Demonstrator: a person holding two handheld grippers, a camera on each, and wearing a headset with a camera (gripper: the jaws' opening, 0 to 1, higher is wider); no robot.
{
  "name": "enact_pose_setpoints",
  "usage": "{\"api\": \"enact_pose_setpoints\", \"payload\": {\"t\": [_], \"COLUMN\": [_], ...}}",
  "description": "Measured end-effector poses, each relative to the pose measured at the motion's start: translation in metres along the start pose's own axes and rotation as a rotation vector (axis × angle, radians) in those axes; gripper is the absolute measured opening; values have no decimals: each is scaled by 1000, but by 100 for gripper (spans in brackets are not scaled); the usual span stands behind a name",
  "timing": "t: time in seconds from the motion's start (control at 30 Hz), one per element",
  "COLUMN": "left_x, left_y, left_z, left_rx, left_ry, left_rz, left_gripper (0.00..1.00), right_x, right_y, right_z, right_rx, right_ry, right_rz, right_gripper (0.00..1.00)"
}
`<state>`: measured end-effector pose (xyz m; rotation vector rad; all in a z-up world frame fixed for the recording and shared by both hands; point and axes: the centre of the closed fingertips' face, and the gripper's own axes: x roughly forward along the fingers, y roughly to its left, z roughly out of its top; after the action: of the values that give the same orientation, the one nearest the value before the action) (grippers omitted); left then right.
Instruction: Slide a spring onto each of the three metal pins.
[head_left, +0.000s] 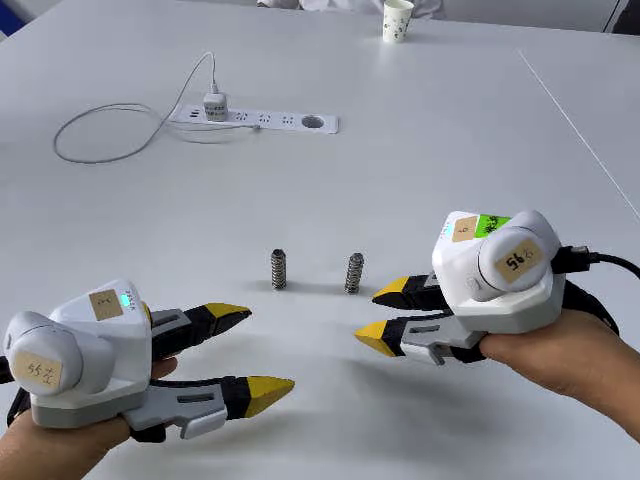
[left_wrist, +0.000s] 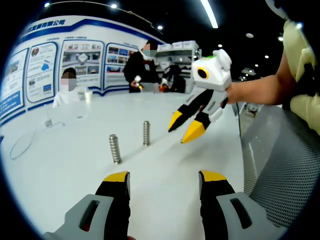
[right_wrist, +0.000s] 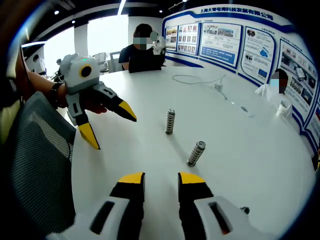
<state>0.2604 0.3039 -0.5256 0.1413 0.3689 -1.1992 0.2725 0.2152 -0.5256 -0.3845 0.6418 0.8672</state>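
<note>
Spring (head_left: 279, 269) and second spring (head_left: 354, 273) stand upright mid-counter (head_left: 420, 190), apparently already on pins. Judged two of three done; cannot tell where third is. Left gripper (head_left: 270, 348) jaws spread, empty; right gripper (head_left: 366, 316) jaws spread, empty, near second spring

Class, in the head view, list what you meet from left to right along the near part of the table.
Left gripper's yellow-tipped black tongs → upright grey metal coil spring → second upright grey coil spring → right gripper's yellow-tipped black tongs
</note>
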Motion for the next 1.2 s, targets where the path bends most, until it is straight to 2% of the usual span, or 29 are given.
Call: {"api": "enact_pose_setpoints", "payload": {"t": [1.2], "left_x": [0], "left_y": [-2], "left_z": [3], "left_rx": [4], "left_ry": [3], "left_rz": [-1], "left_gripper": [58], "right_x": [-22], "right_y": [-7], "right_z": [-13], "right_rx": [40], "right_ry": [-20], "right_rz": [-30], "right_gripper": [33]}}
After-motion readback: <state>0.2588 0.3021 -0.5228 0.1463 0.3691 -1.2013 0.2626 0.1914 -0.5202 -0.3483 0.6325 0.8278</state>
